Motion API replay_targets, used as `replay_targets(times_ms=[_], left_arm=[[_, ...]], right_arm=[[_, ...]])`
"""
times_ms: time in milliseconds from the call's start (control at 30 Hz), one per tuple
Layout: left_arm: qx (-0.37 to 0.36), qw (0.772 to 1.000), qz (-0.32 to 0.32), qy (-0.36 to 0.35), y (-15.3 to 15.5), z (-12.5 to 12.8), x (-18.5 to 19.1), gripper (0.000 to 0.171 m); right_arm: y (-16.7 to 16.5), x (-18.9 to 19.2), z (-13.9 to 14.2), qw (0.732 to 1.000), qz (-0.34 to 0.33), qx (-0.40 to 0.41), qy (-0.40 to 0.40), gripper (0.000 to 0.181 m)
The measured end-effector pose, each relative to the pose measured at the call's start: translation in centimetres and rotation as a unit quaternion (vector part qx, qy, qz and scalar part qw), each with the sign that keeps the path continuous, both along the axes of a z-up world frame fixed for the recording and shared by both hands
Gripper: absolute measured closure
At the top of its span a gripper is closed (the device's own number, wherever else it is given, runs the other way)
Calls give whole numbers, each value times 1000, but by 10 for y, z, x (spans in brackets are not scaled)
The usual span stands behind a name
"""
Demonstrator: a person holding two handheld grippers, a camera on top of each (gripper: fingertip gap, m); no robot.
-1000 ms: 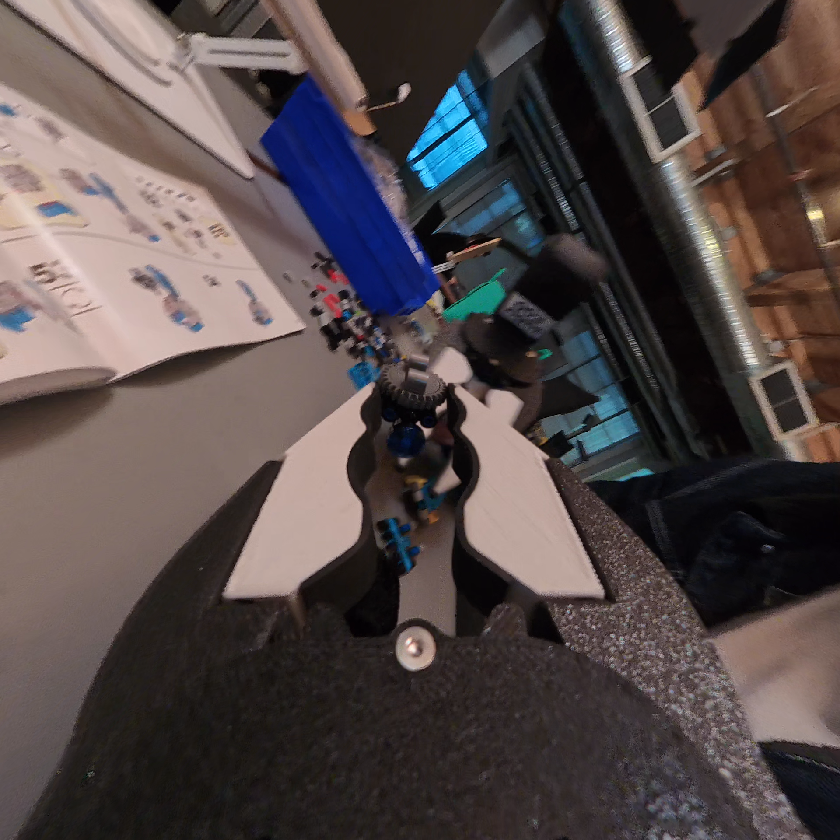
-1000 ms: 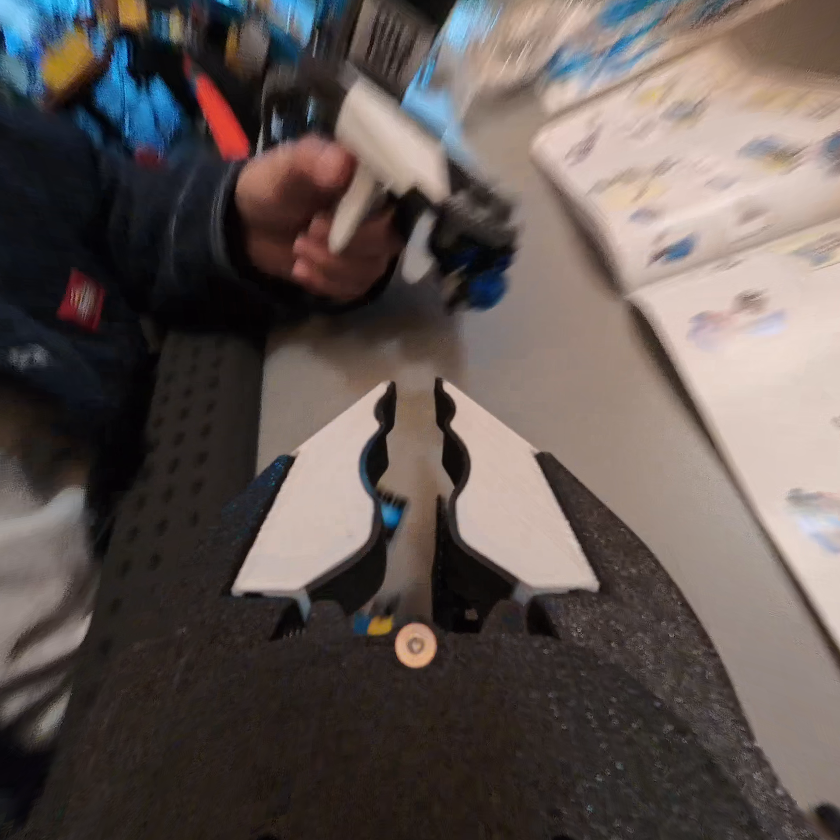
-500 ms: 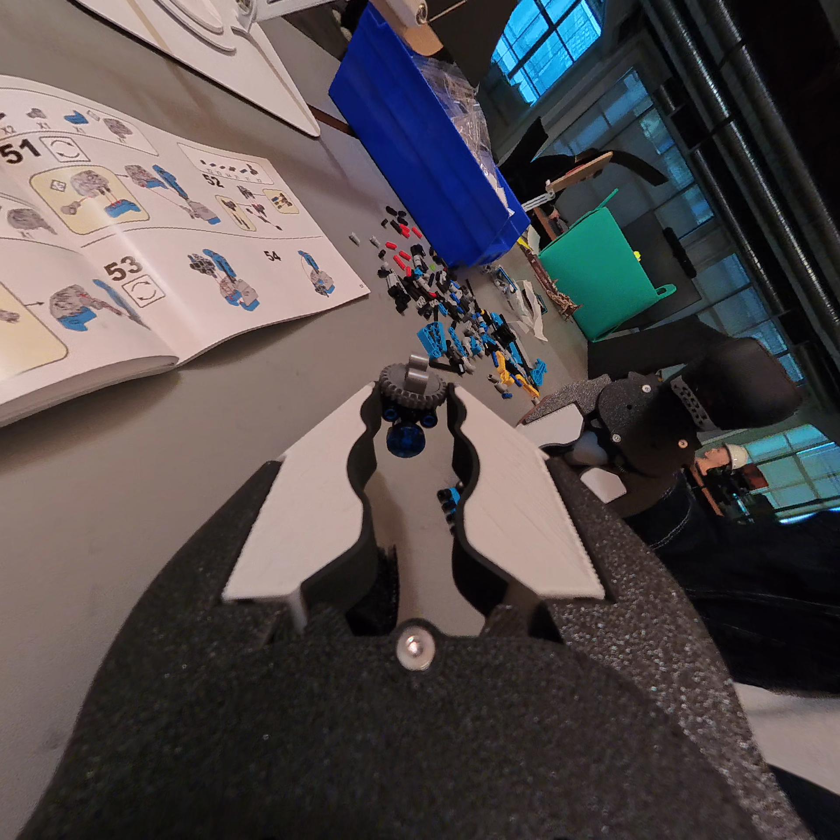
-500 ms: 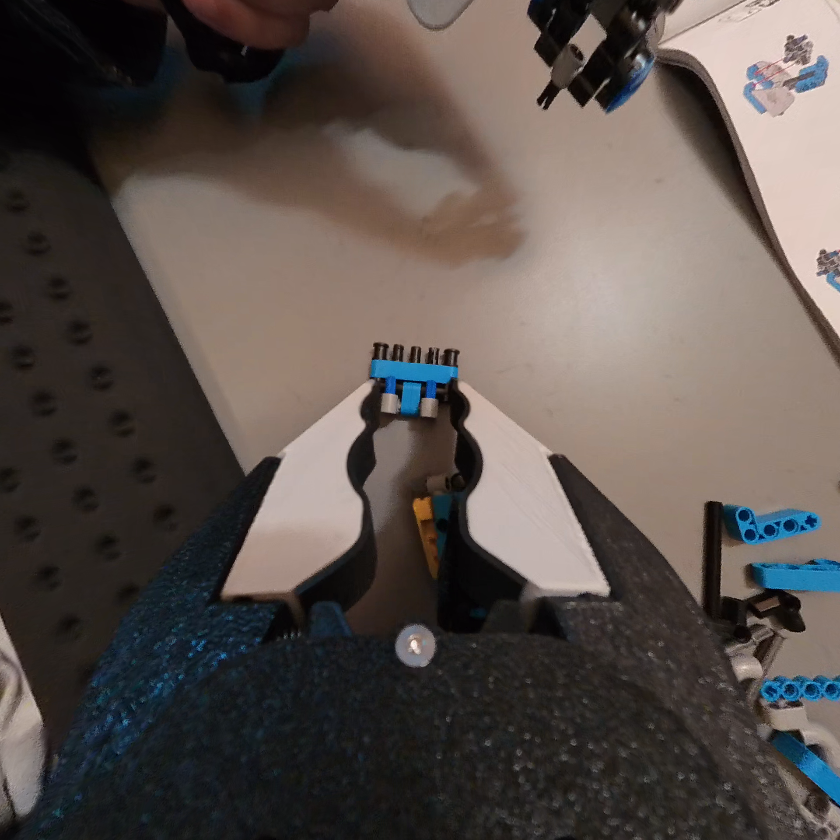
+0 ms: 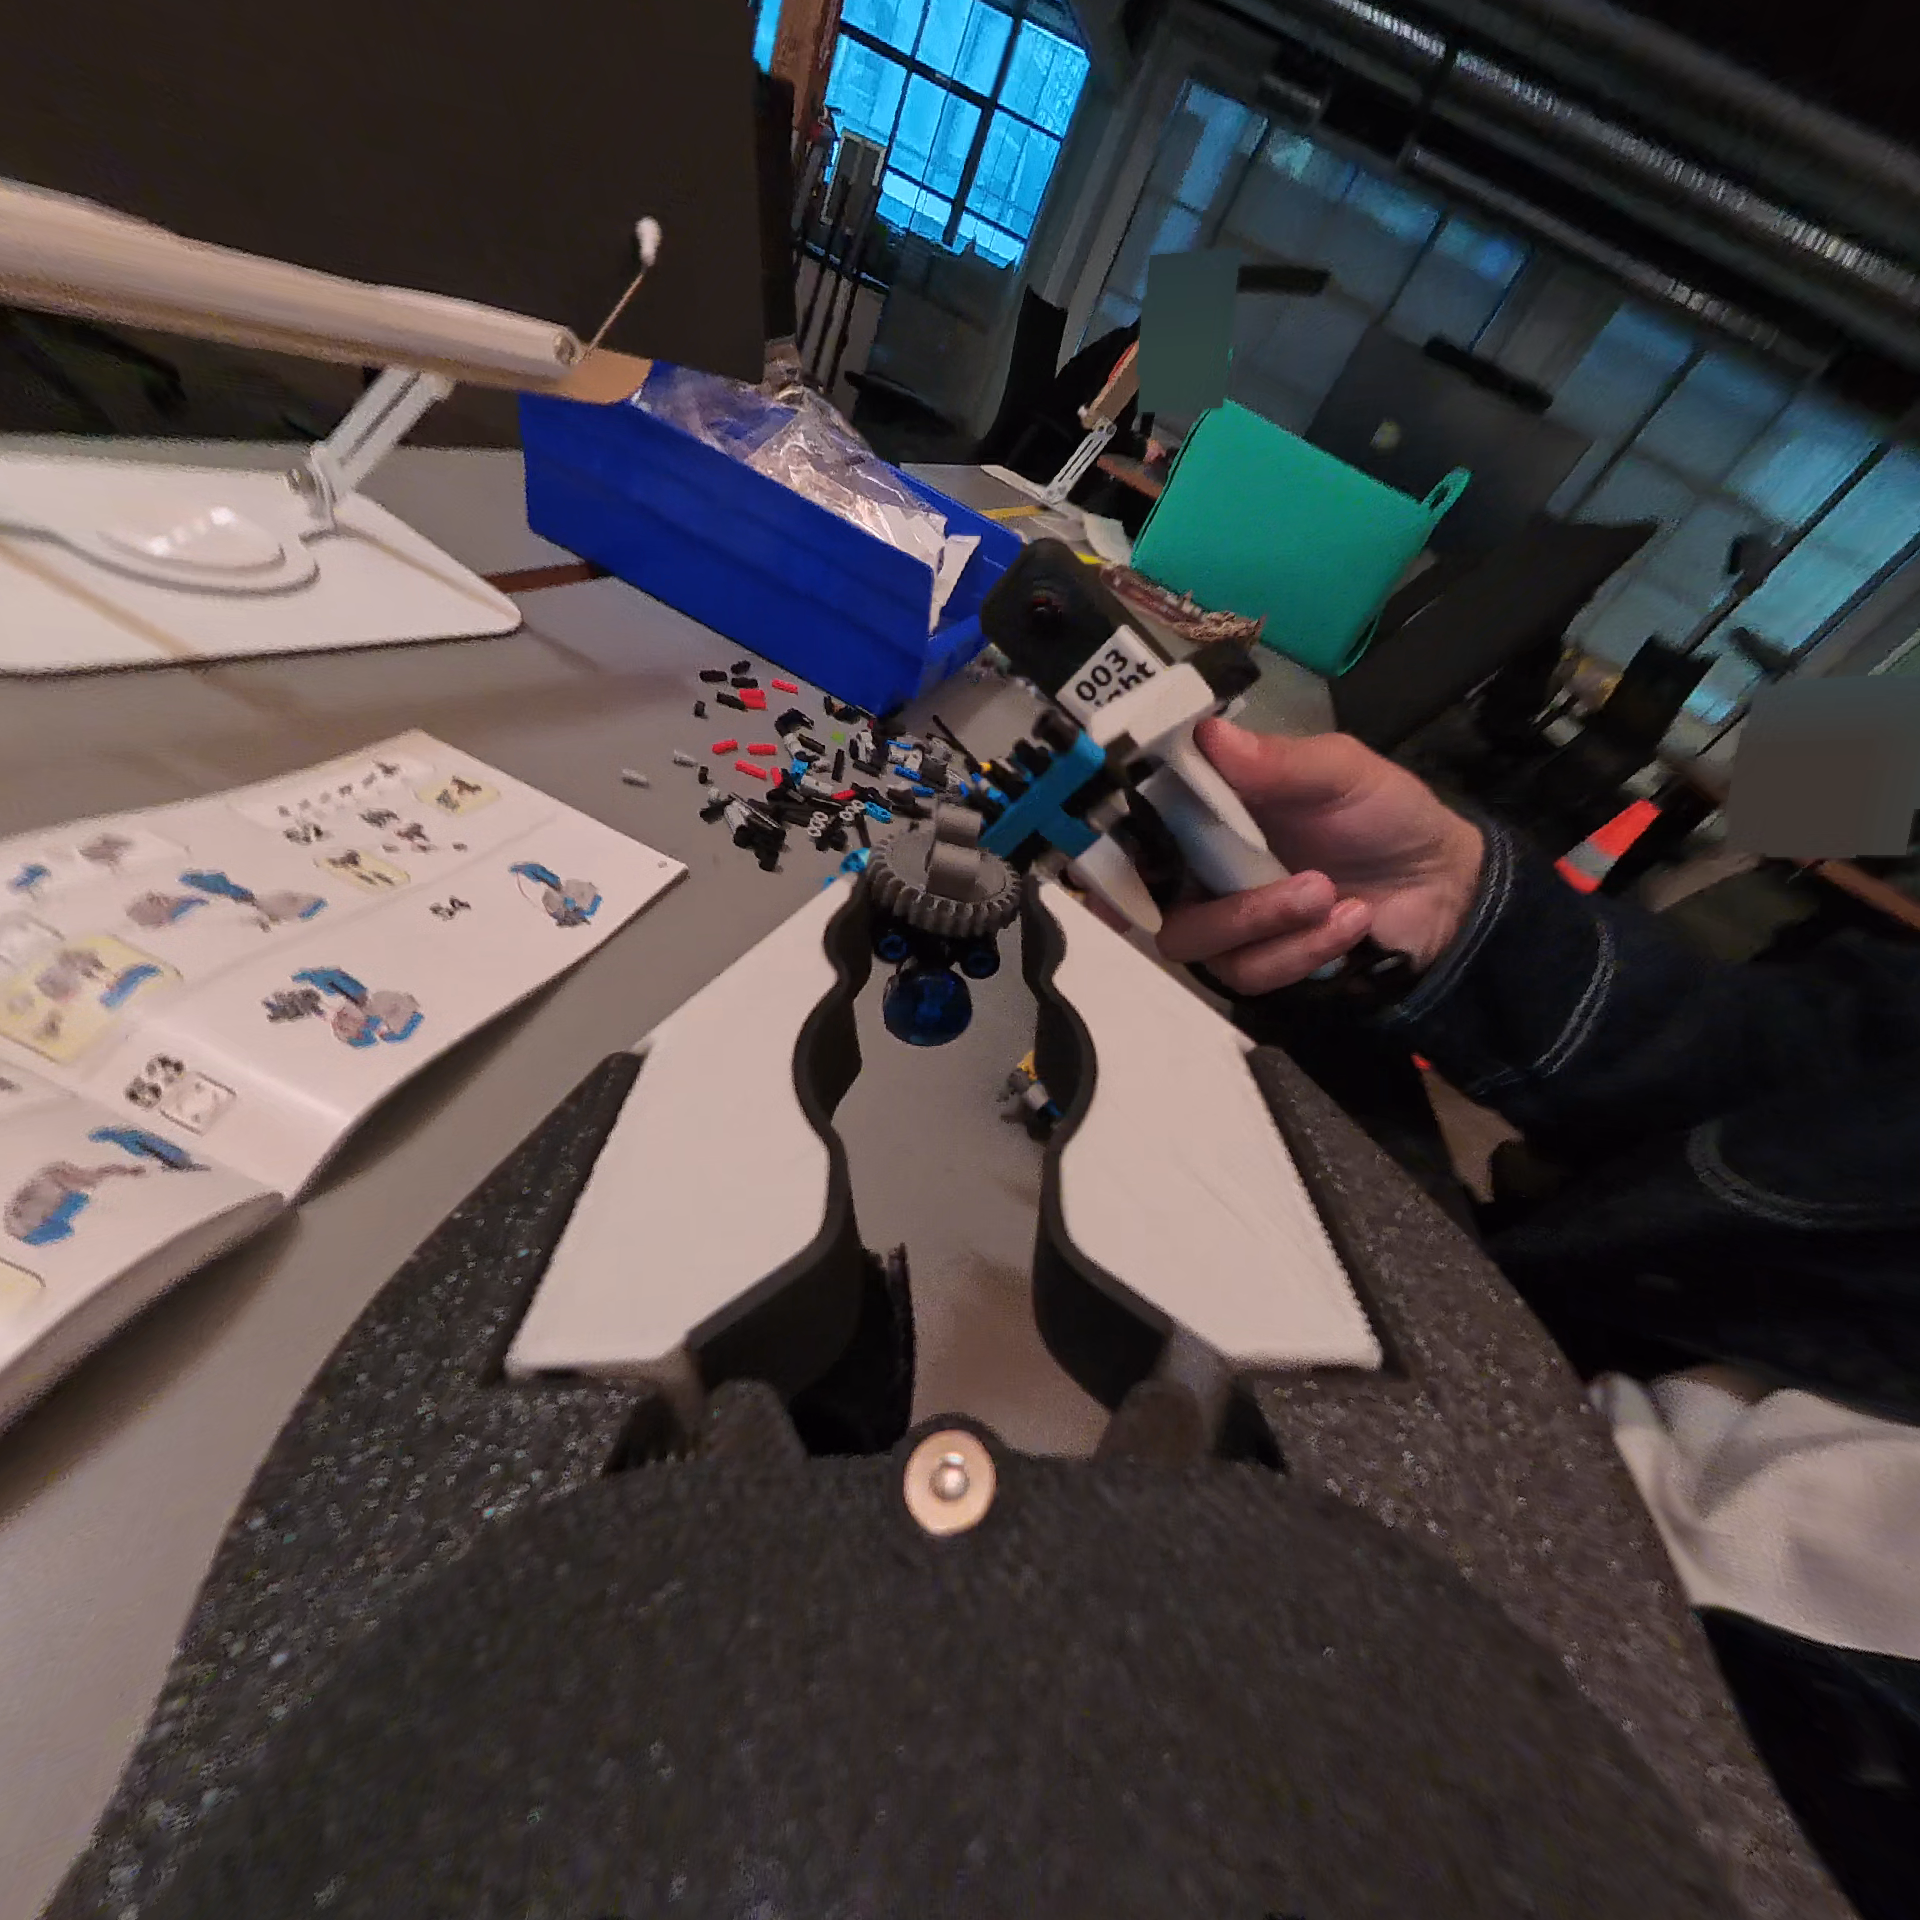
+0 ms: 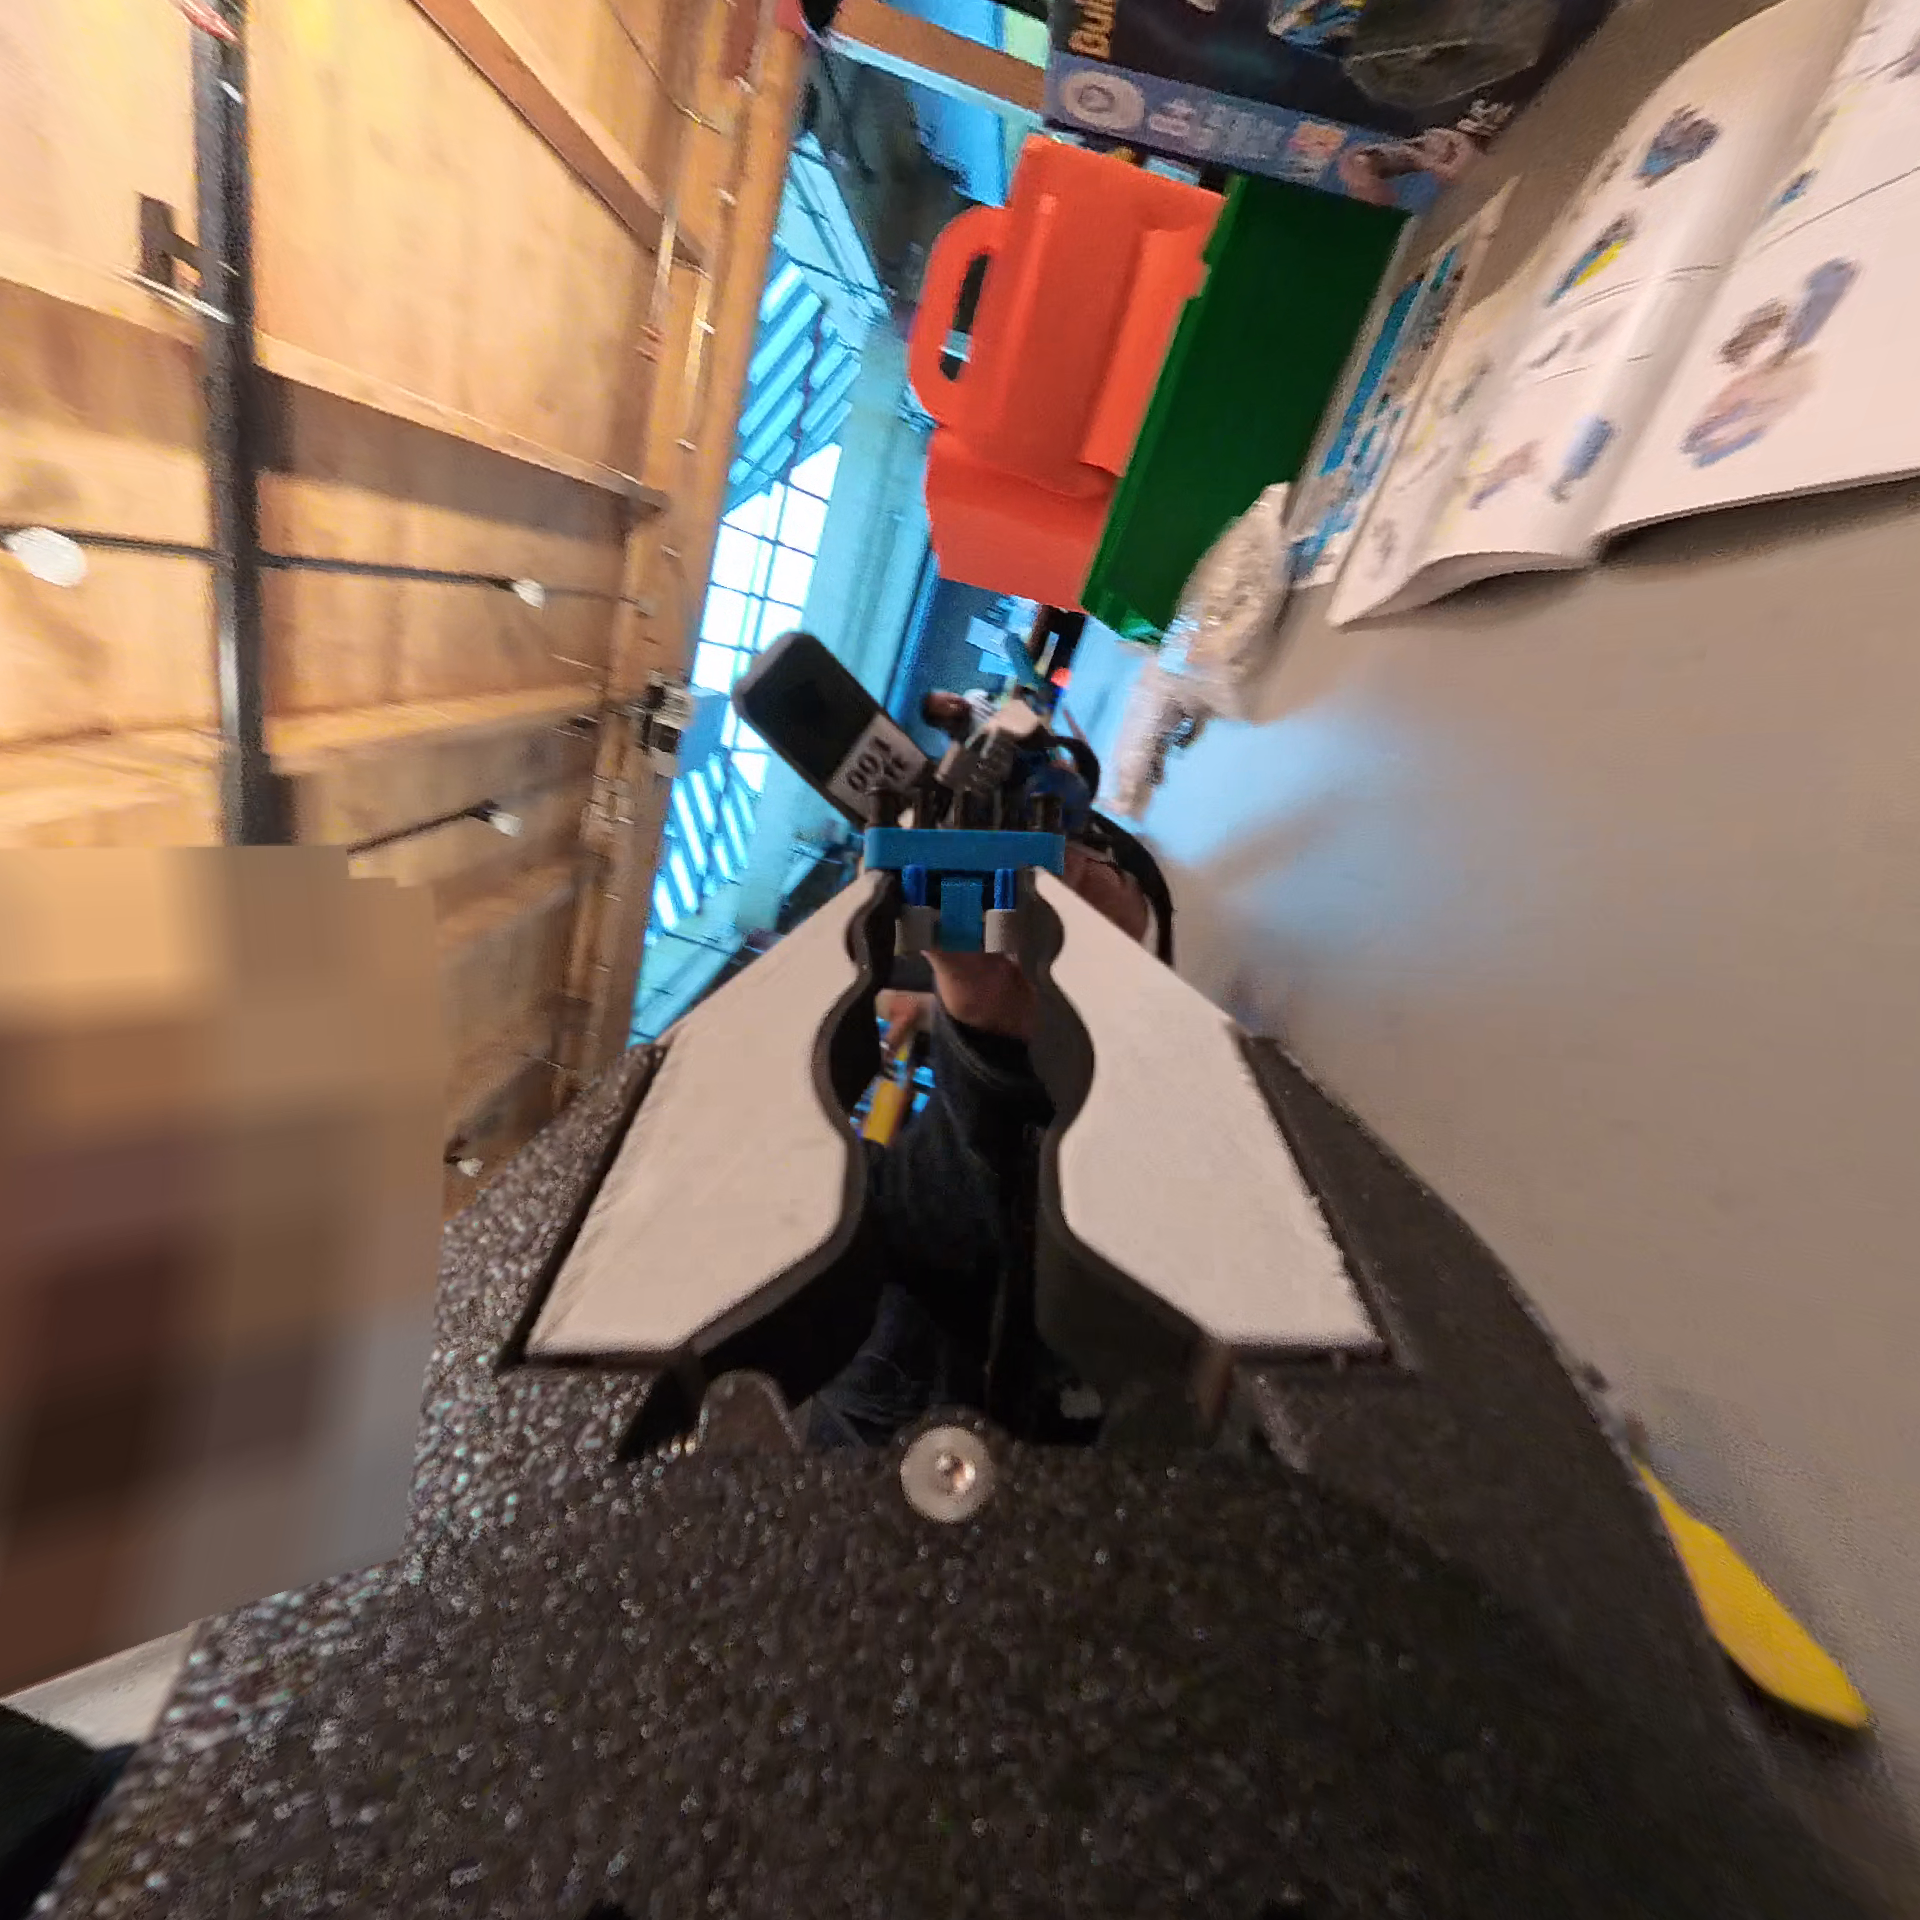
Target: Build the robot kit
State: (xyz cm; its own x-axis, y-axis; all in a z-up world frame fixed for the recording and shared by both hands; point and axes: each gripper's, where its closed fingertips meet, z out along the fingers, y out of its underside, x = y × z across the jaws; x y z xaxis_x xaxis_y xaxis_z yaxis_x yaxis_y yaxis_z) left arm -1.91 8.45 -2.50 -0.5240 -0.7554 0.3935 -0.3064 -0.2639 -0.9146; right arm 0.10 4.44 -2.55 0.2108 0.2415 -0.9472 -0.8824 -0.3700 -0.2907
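My left gripper [image 5: 943, 904] is shut on a small toy-brick assembly with a grey gear [image 5: 943, 891] and a dark blue round piece [image 5: 925, 1006] under it. It is held above the grey table [image 5: 582, 665]. My right gripper [image 6: 956, 899] is shut on a blue brick piece with black pins [image 6: 961, 854], also seen in the left wrist view [image 5: 1049, 800]. The blue piece sits right against the gear assembly. A hand [image 5: 1330, 852] holds the right gripper. In the right wrist view the left gripper's assembly [image 6: 1003, 774] lies just beyond the blue piece.
An open instruction booklet [image 5: 270, 977] lies on the table at left. A heap of small loose bricks [image 5: 821, 774] lies ahead, before a blue bin [image 5: 748, 540]. A white lamp base [image 5: 208, 571] stands at far left. A green bin [image 5: 1278, 530] stands behind. A yellow piece [image 6: 1756, 1621] lies on the table. Some 5 cm of space lies between my two pairs of fingers.
The right gripper picked up the blue pinned piece from the table, lifted it and brought it up to the gear assembly. The left gripper turned level, still holding the gear assembly.
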Motion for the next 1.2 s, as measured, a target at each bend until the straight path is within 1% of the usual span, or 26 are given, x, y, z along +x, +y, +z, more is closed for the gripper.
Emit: replay_targets(times_ms=[100,200,267,367,433,500,567,633,667,700,767,833,900,933,967,1033,1100,1200], left_arm=[[55,998,3,-39,-10,6,-4,143],[113,990,20,-82,-14,12,-6,143],[158,981,35,-108,-16,15,-7,143],[218,965,58,-135,-16,15,-7,143],[245,956,74,-142,-14,13,-4,143],[271,947,84,-153,-12,11,-3,143],[296,936,98,-165,-10,11,-1,143],[324,924,111,-170,-6,9,1,143],[336,919,116,-170,-4,8,2,143],[343,916,120,-170,-3,7,3,143],[358,910,125,-171,-2,5,3,143],[370,904,125,-174,-3,4,4,143],[377,900,126,-177,-4,4,4,143],[380,898,131,-179,-3,4,4,143],[385,894,136,-183,-3,6,4,143],[400,887,138,-187,-3,5,4,143],[419,877,139,-192,-5,4,4,143],[442,865,132,-197,-11,1,3,143]], right_arm=[[4,-4,12,999,0,28,35,159],[10,-5,18,999,-6,40,30,159],[11,-3,28,997,-12,69,21,159],[15,-3,36,995,-9,101,-14,159],[14,-3,43,990,3,140,-7,159],[16,-1,43,987,3,159,-8,159],[19,-1,34,986,-8,155,-62,159],[22,0,25,980,-33,125,-152,159],[22,2,24,969,-52,115,-214,159],[21,3,23,951,-69,104,-283,158],[19,6,23,903,-112,89,-404,159],[16,5,30,855,-152,97,-486,159],[18,6,28,802,-172,77,-567,159],[19,4,27,783,-176,74,-591,159],[21,0,26,777,-172,78,-600,159],[23,-7,26,780,-169,83,-596,159],[26,-8,23,797,-167,78,-576,159],[26,-7,25,848,-162,88,-496,159]])
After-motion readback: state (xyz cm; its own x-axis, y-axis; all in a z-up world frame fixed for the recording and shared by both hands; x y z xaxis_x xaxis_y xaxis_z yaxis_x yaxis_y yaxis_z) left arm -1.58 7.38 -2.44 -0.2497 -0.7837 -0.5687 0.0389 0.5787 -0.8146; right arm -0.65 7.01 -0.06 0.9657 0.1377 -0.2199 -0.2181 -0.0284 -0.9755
